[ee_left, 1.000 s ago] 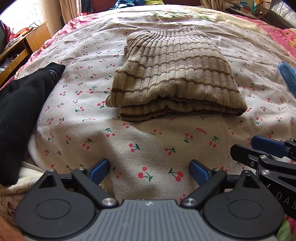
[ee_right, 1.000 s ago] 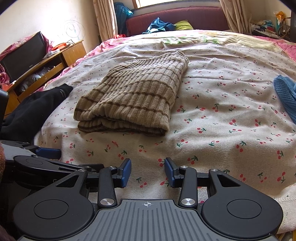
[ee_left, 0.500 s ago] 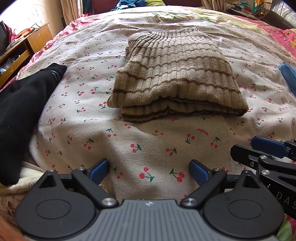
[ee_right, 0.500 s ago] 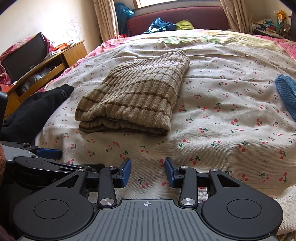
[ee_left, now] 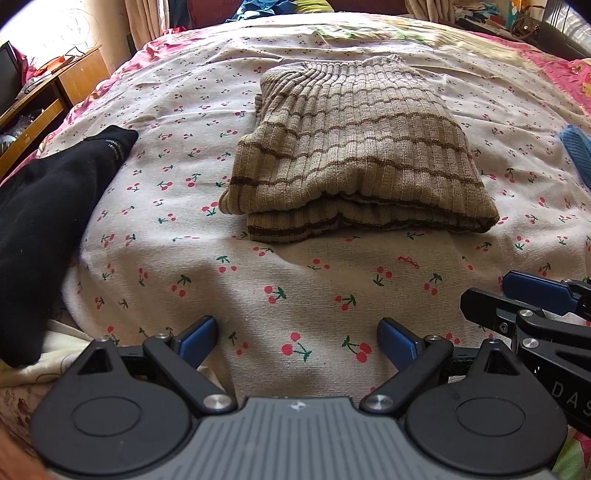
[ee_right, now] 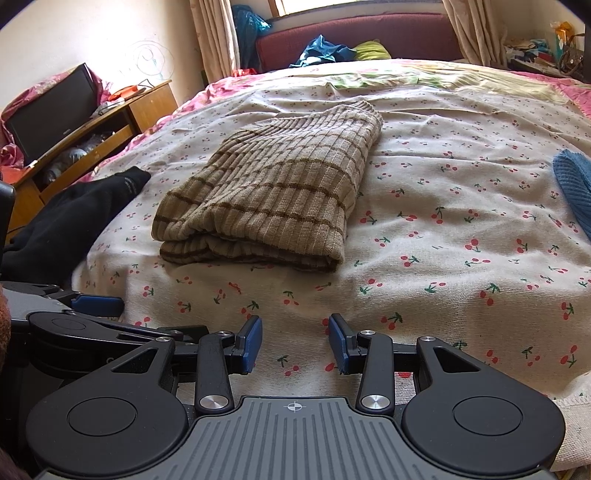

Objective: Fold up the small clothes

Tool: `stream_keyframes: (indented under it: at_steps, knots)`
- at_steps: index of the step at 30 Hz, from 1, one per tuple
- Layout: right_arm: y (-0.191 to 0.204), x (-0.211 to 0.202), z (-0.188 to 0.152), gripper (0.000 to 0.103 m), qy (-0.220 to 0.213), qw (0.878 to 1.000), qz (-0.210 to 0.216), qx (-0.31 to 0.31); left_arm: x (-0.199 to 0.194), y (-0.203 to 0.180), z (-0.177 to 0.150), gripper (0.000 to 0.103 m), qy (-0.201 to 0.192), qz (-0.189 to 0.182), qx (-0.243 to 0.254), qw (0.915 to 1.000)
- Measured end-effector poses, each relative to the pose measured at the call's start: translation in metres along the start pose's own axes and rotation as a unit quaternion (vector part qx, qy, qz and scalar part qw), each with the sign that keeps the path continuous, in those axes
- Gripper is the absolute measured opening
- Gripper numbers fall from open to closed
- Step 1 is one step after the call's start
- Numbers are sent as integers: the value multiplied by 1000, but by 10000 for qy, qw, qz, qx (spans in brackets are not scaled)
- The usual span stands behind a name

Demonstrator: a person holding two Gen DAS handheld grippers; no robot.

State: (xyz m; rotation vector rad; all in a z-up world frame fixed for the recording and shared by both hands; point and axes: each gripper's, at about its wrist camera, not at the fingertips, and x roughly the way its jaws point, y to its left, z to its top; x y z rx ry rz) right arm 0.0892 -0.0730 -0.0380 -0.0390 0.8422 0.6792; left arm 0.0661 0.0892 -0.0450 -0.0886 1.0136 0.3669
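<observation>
A tan ribbed sweater with brown stripes [ee_left: 351, 155] lies folded on the cherry-print bedsheet [ee_left: 295, 295]; it also shows in the right wrist view [ee_right: 273, 192]. My left gripper [ee_left: 297, 341] is open and empty, over the sheet near the bed's front edge, well short of the sweater. My right gripper [ee_right: 295, 341] is open and empty, to the right of the left one; it also shows in the left wrist view [ee_left: 532, 291]. Neither gripper touches the sweater.
A black garment [ee_left: 48, 206] lies at the bed's left edge. A blue knit garment [ee_right: 574, 188] lies at the right. A wooden cabinet [ee_right: 92, 133] stands left of the bed. A maroon sofa [ee_right: 354, 33] with clothes stands behind the bed.
Both grippers have drawn back a little and tilted up, so the sweater sits slightly farther and more of the room shows. Both stay open; the sweater has not moved.
</observation>
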Motion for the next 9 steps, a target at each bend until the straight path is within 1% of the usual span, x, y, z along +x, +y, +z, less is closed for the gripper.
stream_keyframes:
  at_steps: [9]
  knots:
    - [0, 0, 0, 39, -1, 10000, -1, 2, 0, 1, 1, 103, 11, 17, -33, 10000]
